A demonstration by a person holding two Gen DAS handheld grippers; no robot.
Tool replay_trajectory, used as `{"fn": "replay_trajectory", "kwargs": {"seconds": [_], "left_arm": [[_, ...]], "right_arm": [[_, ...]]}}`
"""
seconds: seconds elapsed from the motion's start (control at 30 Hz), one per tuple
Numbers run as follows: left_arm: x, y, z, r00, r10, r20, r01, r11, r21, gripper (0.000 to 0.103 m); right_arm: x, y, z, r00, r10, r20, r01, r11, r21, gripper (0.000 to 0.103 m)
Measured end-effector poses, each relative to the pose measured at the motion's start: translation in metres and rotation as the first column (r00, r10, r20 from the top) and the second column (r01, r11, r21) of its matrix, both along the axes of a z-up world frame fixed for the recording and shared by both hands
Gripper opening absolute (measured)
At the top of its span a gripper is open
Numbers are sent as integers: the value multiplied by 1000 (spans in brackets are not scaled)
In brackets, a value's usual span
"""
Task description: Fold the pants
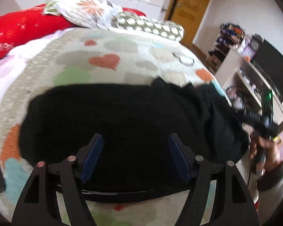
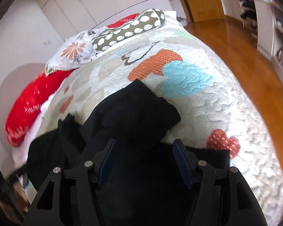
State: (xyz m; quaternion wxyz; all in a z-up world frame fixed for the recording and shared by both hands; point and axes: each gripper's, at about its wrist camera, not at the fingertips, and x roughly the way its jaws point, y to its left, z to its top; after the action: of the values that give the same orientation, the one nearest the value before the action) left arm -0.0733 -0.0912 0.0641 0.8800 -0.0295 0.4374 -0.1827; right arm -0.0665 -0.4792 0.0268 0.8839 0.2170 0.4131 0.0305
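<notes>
Lying bunched and dark on the quilted bed (image 2: pixel 217 98): black pants (image 1: pixel 122 116). Hovering above them, left hand-held gripper (image 1: pixel 135 158) and right hand-held gripper (image 2: pixel 144 162), jaws spread apart, gripping nothing, fabric beneath untouched.

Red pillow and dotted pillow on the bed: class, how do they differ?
The red pillow is plain red with small white marks; the dotted pillow is olive with big white dots. The red pillow lies at the bed's far left, partly under a flowered pillow; the dotted pillow lies on top. Both lie at the bed's head.
</notes>
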Motion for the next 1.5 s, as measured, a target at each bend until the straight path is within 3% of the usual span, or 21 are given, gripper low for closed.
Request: {"fn": "replay_trajectory", "kwargs": {"seconds": [0.03,0.07,0.1,0.13,0.17,0.27,0.47,0.57,0.7,0.8,0.87,0.97,1.03,1.1,1.17,1.23,1.27,1.4,1.5], "left_arm": [[1,-6,-3,1000,-9,-10,9,1000,4,71],[1,-11,-6,1000,-19,-20,19,1000,4,71],[1,-13,-7,999,-24,-25,24,1000,3,71],[0,-15,-7,999,-28,-27,29,1000,4,71],[-2,-15,-6,999,-32,-26,32,999,4,71],[-4,-6,0,1000,-18,-13,18,1000,10,71],[-9,37,15,998,61,15,-61,998,-22,72],[-8,56,15,994,108,15,-108,994,-30,72],[-6,81,10,982,188,-7,-188,982,-29,72],[-11,104,10,972,234,-20,-234,970,-61,72],[-12,116,9,964,267,-14,-267,962,-54,74],[-11,134,5,945,327,-14,-327,944,-40,76],[-7,144,1,936,350,-32,-351,935,-53,77],[-1,148,-6,938,341,-62,-345,936,-69,78],[3,148,-13,938,337,-80,-343,937,-64,78],[6,147,-18,935,343,-89,-348,936,-50,78],[7,146,-20,936,339,-90,-345,937,-49,78],[11,146,-19,938,337,-81,-343,936,-77,78],[15,146,-17,942,328,-74,-334,938,-94,77]], "right_arm": [[5,-2,-3,1000,-8,1,8,1000,9,62],[10,-3,-5,1000,-9,3,9,1000,18,53],[15,-3,-6,1000,-12,9,12,1000,21,40],[18,-3,-6,1000,-11,9,11,1000,19,12],[20,-3,-6,1000,-6,9,6,1000,24,9],[2,-3,14,997,16,80,-18,999,27,8],[-87,-22,59,984,15,179,-10,1000,-30,8],[-112,-28,46,993,9,119,-4,999,-48,8],[-104,-18,3,1000,-4,-13,2,993,-114,8],[-106,-21,5,999,-46,-11,45,994,-101,20],[-111,-27,15,996,-88,-10,87,992,-92,44],[-122,-22,40,998,-47,44,52,993,-104,46],[-124,0,55,995,67,76,-60,994,-92,50],[-118,37,59,970,221,98,-216,975,-60,50],[-107,82,54,924,367,111,-363,930,-51,50],[-96,134,45,860,499,102,-491,866,-94,50],[-91,165,40,810,578,99,-566,814,-129,50],[-81,239,28,694,716,73,-688,689,-229,48],[-74,273,17,655,754,52,-713,640,-288,46]]}}
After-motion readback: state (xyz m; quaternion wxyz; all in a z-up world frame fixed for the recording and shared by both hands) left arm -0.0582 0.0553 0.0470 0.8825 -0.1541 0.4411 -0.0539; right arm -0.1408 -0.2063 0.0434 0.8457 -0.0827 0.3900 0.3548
